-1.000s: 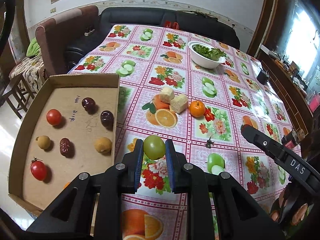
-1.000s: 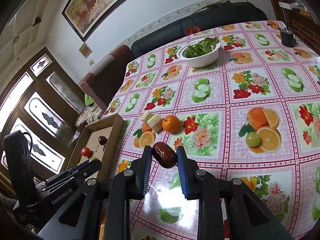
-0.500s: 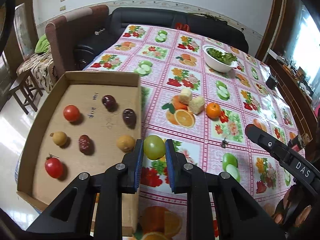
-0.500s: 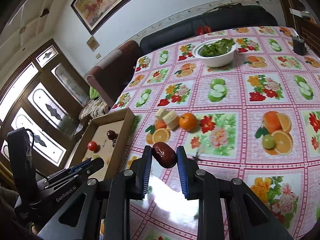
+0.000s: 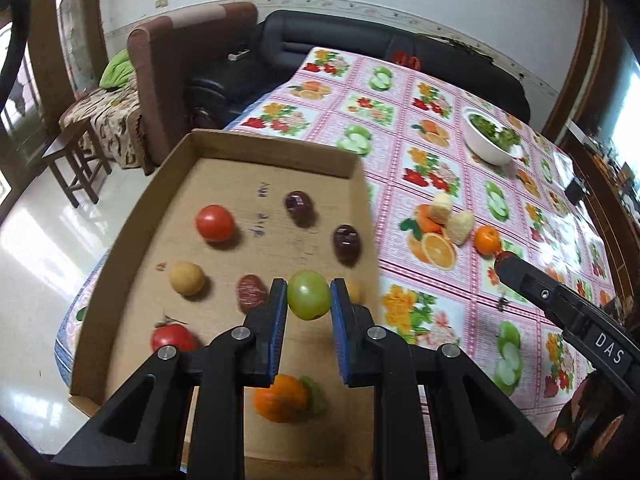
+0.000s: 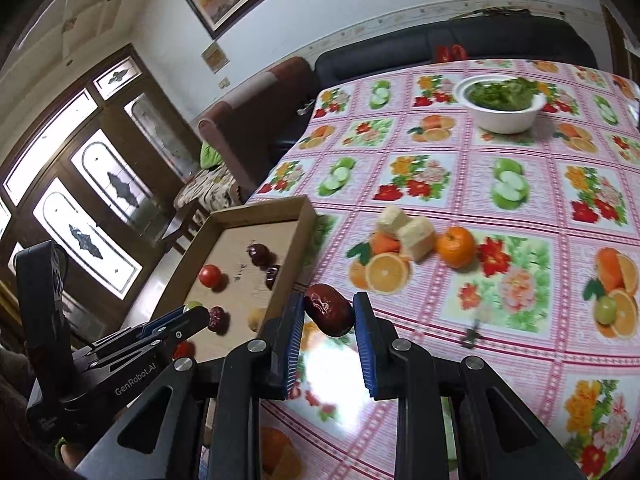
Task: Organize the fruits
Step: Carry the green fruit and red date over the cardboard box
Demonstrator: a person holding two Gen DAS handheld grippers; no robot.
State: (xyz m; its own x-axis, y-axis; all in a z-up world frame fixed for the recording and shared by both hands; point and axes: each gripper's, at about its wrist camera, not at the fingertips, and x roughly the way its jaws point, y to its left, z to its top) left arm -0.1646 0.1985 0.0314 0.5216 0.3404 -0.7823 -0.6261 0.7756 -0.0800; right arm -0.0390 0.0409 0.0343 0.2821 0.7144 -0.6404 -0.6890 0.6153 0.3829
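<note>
**Left wrist view: a green fruit over the box, a dark date close behind**

Left wrist view shows the left gripper clamped on a small round green fruit, its blue pads pressing the fruit's two sides. The fruit hangs above the shallow brown cardboard tray, over the tray's right half. On the tray floor lie two red tomatoes, two glossy dark plums, a wrinkled red date, a round tan fruit and, near the front, an orange one.

In the right wrist view the right gripper is closed on a glossy dark-red date, held across its length. It hangs over the pink fruit-print tablecloth, just beside the tray's right wall and not yet above the floor.

Both fruits look light and smooth-skinned. The green one is probably firm but slick, so a hold across its widest part, as here, seems safest; off-centre it could squirt out. The date looks softer and may dent under hard pressure. Either will likely roll once freed, so a low release into a bare patch of cardboard seems wise.

Still on the cloth are a small orange mandarin and two pale yellow chunks.
</note>
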